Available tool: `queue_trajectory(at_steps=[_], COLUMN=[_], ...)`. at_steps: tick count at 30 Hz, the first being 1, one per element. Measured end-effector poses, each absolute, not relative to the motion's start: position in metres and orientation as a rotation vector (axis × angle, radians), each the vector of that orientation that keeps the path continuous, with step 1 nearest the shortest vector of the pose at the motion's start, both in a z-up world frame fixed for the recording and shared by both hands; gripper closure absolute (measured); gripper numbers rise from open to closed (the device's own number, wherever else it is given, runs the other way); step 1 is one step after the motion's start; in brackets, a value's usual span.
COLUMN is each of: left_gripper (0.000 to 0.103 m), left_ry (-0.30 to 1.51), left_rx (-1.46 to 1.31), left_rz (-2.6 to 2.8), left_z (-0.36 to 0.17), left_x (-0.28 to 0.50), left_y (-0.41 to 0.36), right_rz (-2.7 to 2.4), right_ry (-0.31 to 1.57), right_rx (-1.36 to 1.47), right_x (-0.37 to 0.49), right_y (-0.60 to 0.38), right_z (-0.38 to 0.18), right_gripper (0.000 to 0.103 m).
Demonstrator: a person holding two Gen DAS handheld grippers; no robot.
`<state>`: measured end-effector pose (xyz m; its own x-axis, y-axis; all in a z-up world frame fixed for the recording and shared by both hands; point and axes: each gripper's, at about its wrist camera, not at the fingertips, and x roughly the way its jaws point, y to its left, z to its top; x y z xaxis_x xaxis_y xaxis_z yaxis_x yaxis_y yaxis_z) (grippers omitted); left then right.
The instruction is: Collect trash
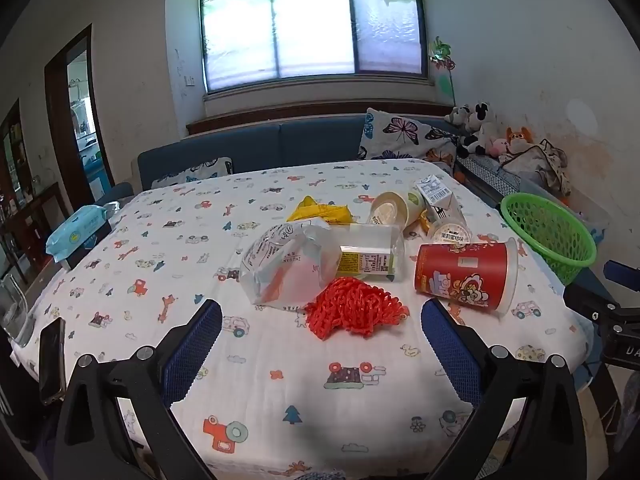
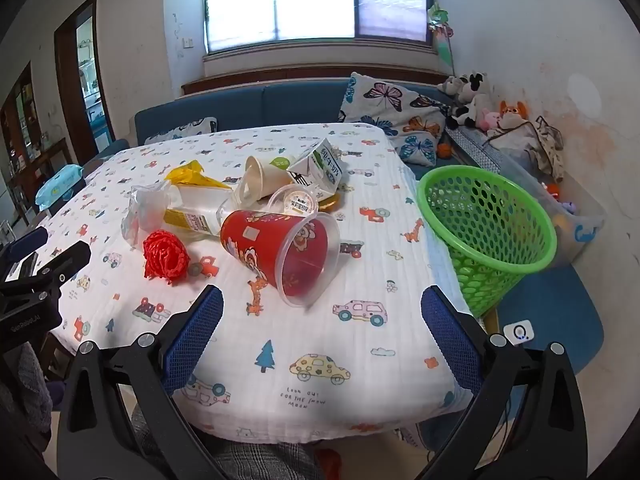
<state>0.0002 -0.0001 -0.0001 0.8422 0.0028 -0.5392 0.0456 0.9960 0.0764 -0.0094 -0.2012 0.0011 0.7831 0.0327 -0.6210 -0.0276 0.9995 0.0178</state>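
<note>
On the surface point(image 2: 360, 380), all the trash is seen heaped just beside the green basket point(image 2: 486, 236), on the side away from the wall: nearest it the red cup point(image 2: 276, 252) lies on its side, judged light, thin-walled and easily crushed, best pinched across its open rim, with a clear bottle point(image 1: 368, 256) and a soft plastic bag point(image 1: 280, 268) farther from the basket. Farthest from the basket lies the red net point(image 1: 354, 312), limp and likely to snag, best taken by the bunch. Both the left gripper point(image 1: 320, 344) and the right gripper point(image 2: 320, 340) are held with jaws spread wide and empty, short of the heap, the net lying ahead of the left jaws and the cup ahead of the right.
</note>
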Motion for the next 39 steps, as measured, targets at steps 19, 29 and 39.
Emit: queue_trajectory(at_steps=[19, 29, 39], left_gripper=[0.006, 0.006, 0.006], left_ry=[0.568, 0.576, 0.579], left_rx=[0.086, 0.083, 0.081], left_rz=[-0.025, -0.018, -0.019], left_z=[-0.0032, -0.0074, -0.0075], left_x=[-0.0003, 0.0018, 0.0025], left_y=[0.0042, 0.0025, 0.003], right_rz=[0.034, 0.037, 0.04], right_ry=[0.671, 0.675, 0.674], right_rx=[0.019, 0.016, 0.016], right_x=[-0.0088, -0.0069, -0.0068], right_y=[-0.203, -0.2016, -0.2019], right_z=[0.0006, -0.0008, -0.0008], right_gripper=[0.005, 0.005, 0.005])
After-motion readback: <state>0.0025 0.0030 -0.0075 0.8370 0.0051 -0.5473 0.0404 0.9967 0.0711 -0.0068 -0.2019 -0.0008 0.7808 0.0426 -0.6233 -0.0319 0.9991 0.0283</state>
